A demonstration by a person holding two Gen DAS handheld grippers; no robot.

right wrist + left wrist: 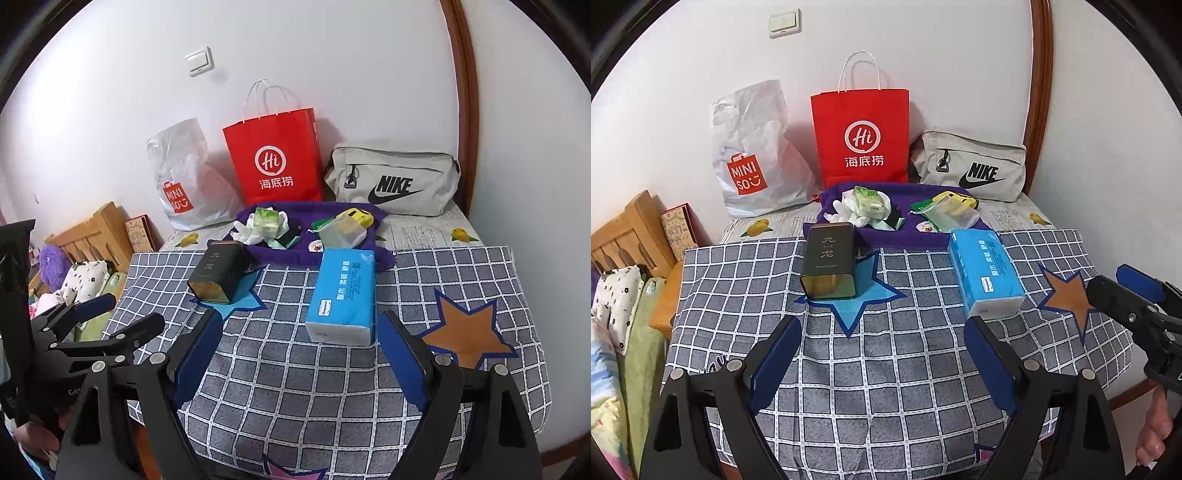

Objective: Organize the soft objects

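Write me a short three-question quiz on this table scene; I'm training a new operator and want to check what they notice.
1. True or false: the dark tin lies on the blue star.
2. Which bag stands between the other two at the wall? A) Miniso plastic bag B) red paper bag C) grey Nike pouch
3. Fill in: both the left gripper and the right gripper are ____ and hold nothing.

Key: 1 true; 2 B; 3 open. The blue tissue pack lies just ahead of the right gripper, untouched.
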